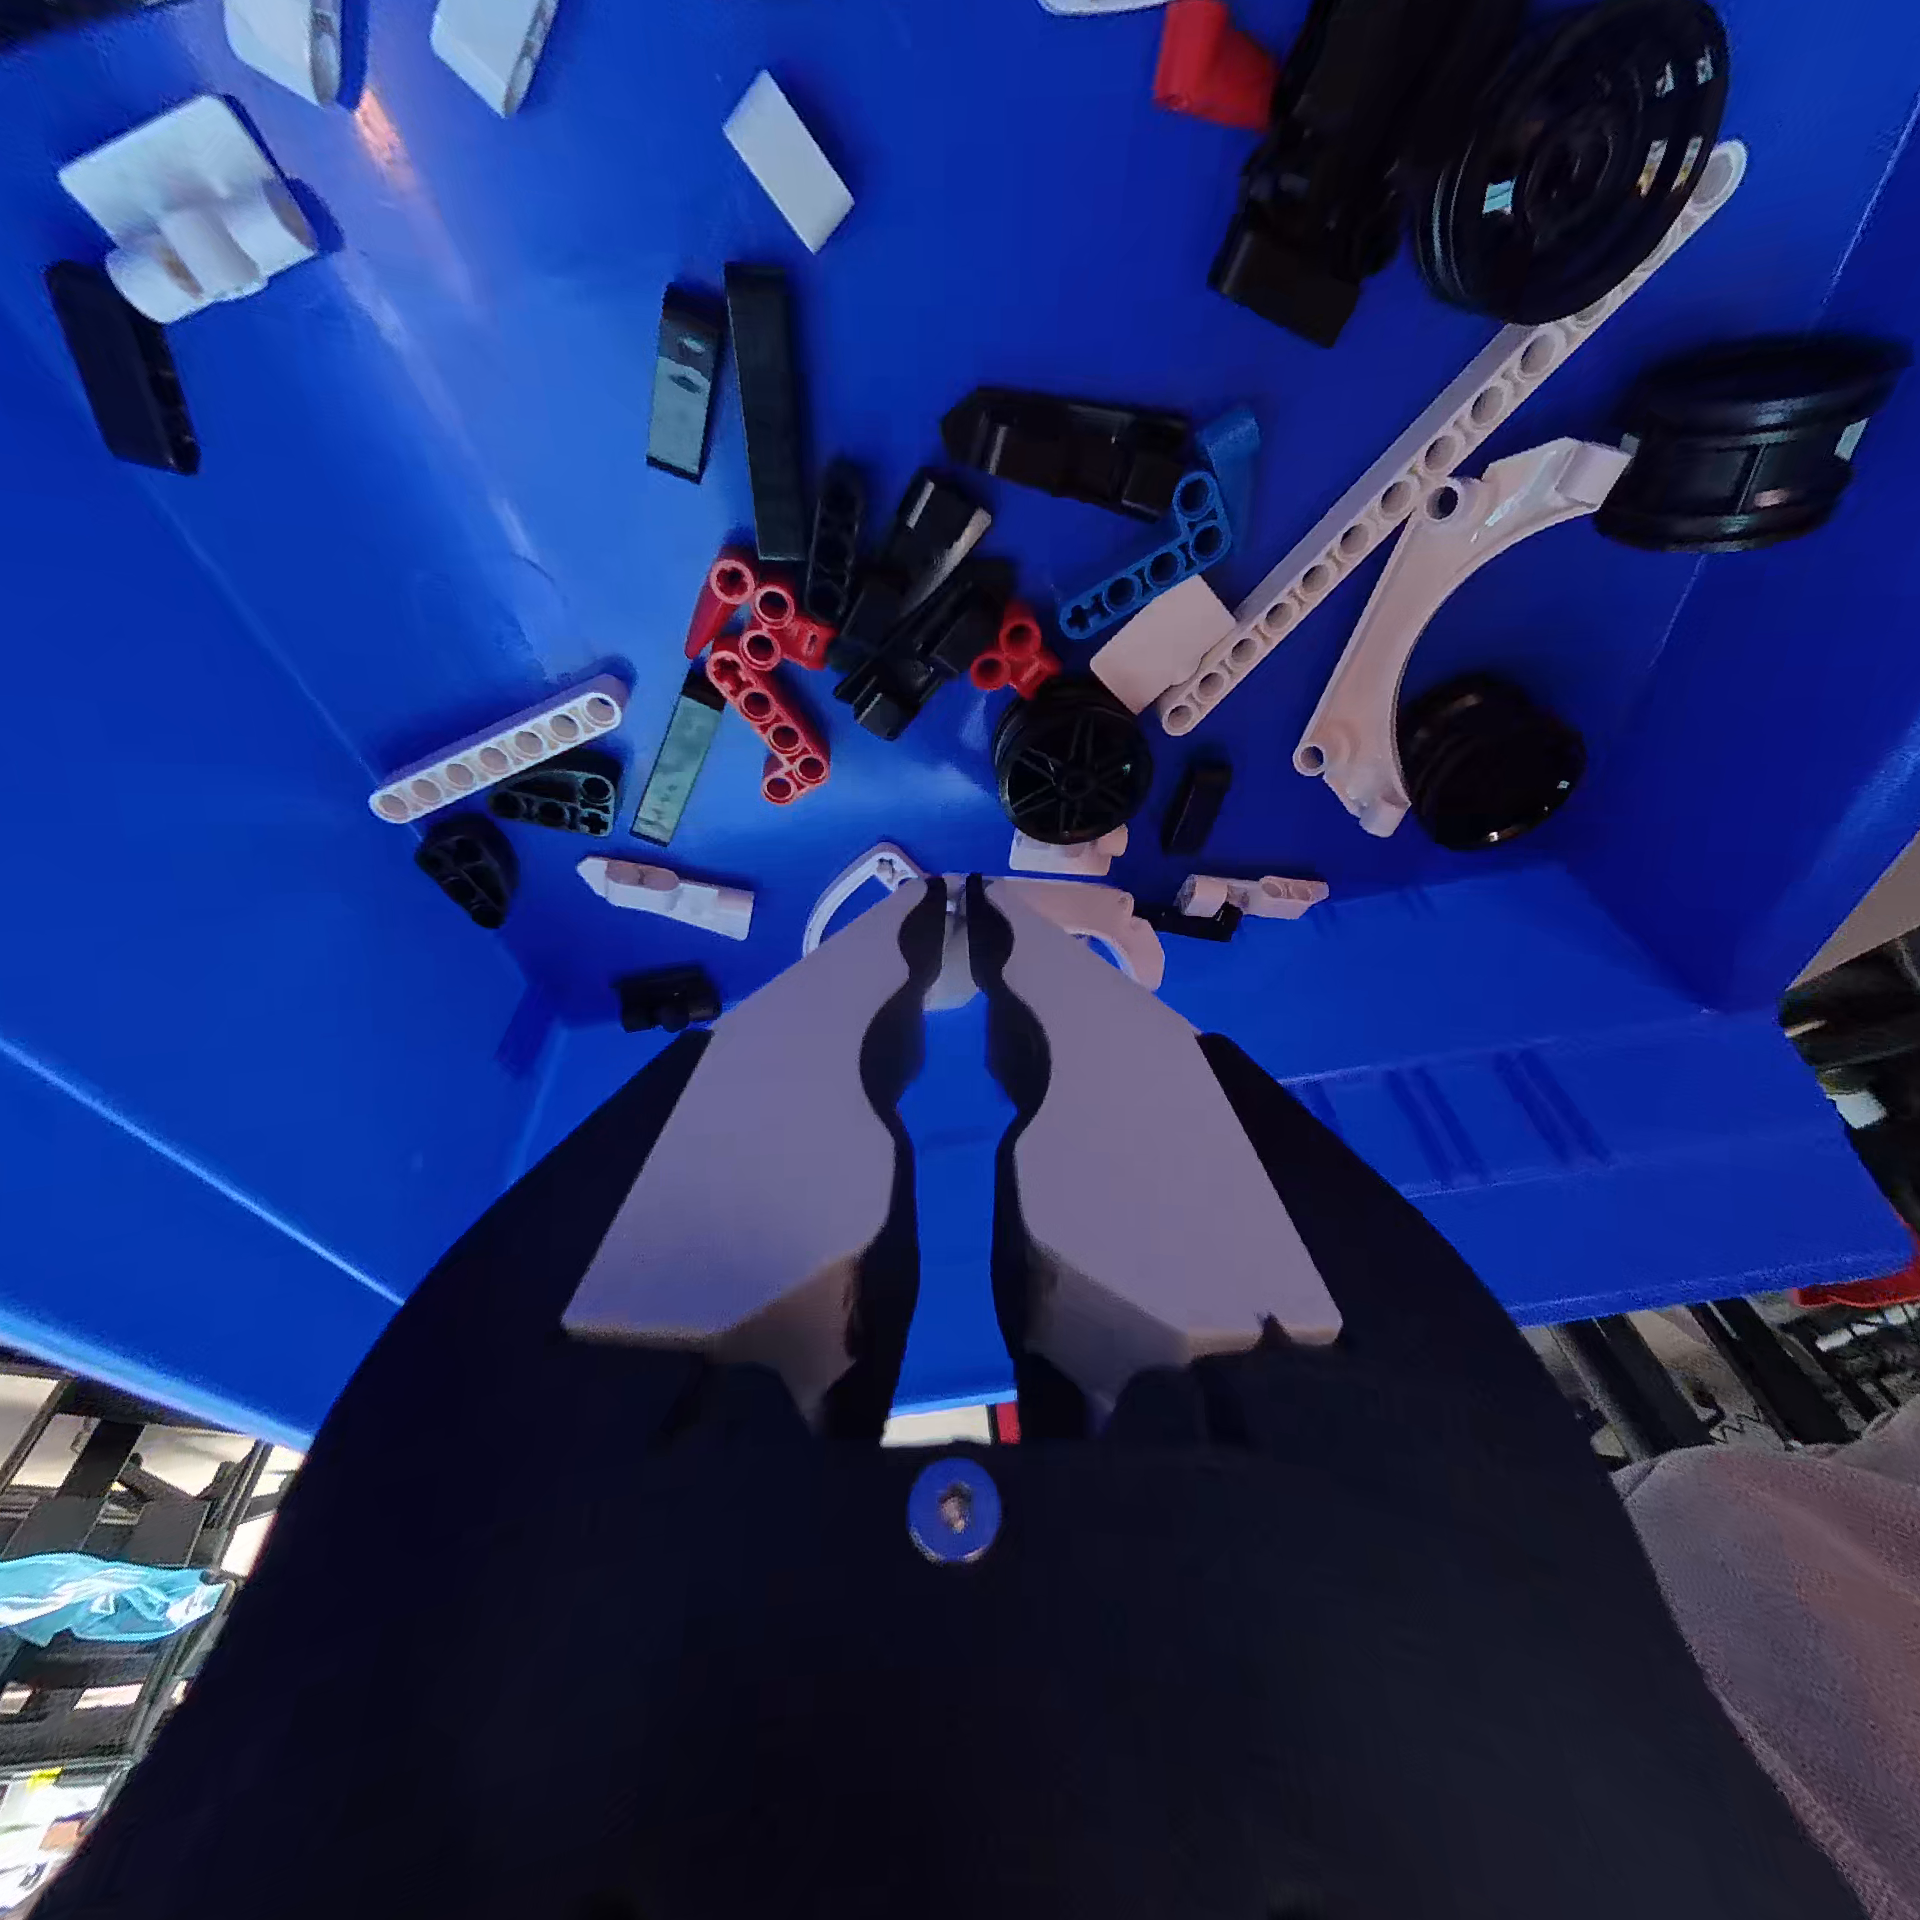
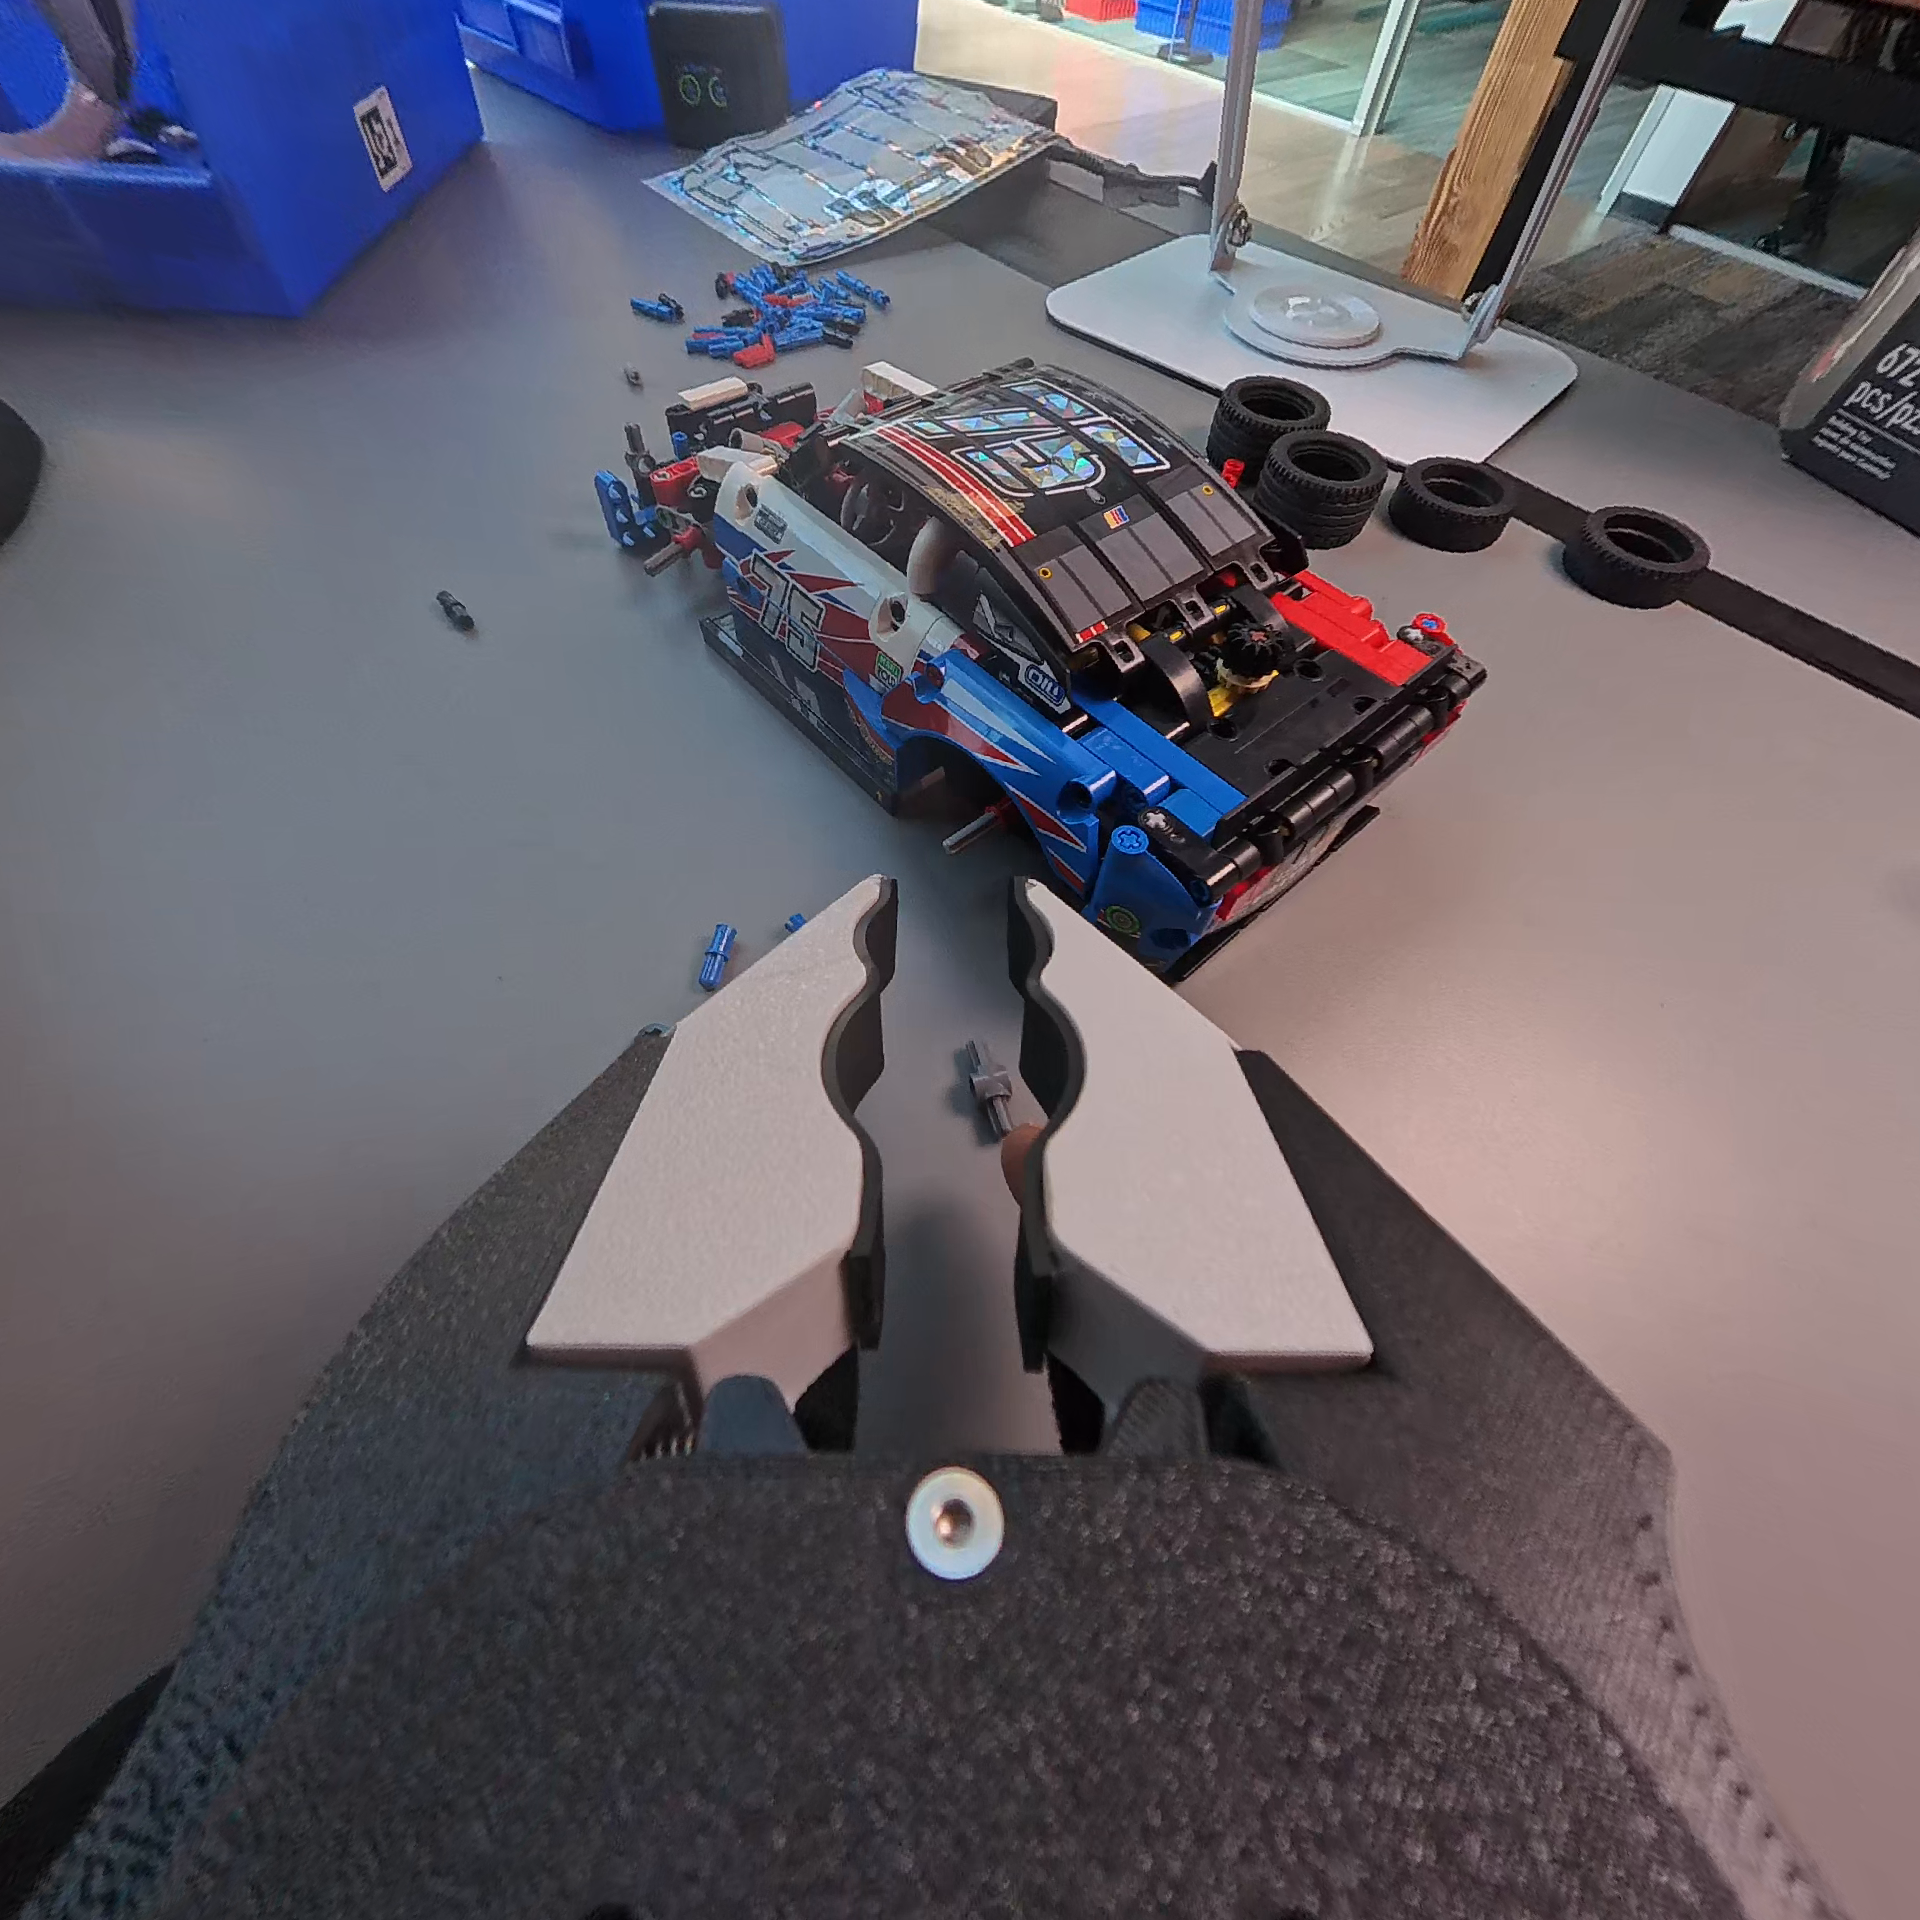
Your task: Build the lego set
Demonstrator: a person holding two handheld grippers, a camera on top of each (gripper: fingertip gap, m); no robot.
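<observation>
In the left wrist view, my left gripper (image 1: 954,885) reaches into a blue bin (image 1: 312,582) of loose Lego parts. Its tips are nearly together on a thin white curved piece (image 1: 854,896) lying on the bin floor. Close by are a black wheel rim (image 1: 1072,761), red beams (image 1: 771,694) and a long white beam (image 1: 1455,447). In the right wrist view, my right gripper (image 2: 954,885) is open and empty, low over the grey table (image 2: 312,831). It sits just short of the rear corner of the partly built race car (image 2: 997,623). A small grey axle pin (image 2: 987,1089) lies on the table between its fingers.
Several black tyres (image 2: 1322,488) lie right of the car. A pile of blue pins (image 2: 779,312) and a sticker sheet (image 2: 852,156) lie behind it. A blue bin (image 2: 208,177) stands at far left, a metal stand base (image 2: 1455,364) at back right. A loose blue pin (image 2: 715,954) lies near my left finger. One gripper's finger ends stand about 65 cm off the other's.
</observation>
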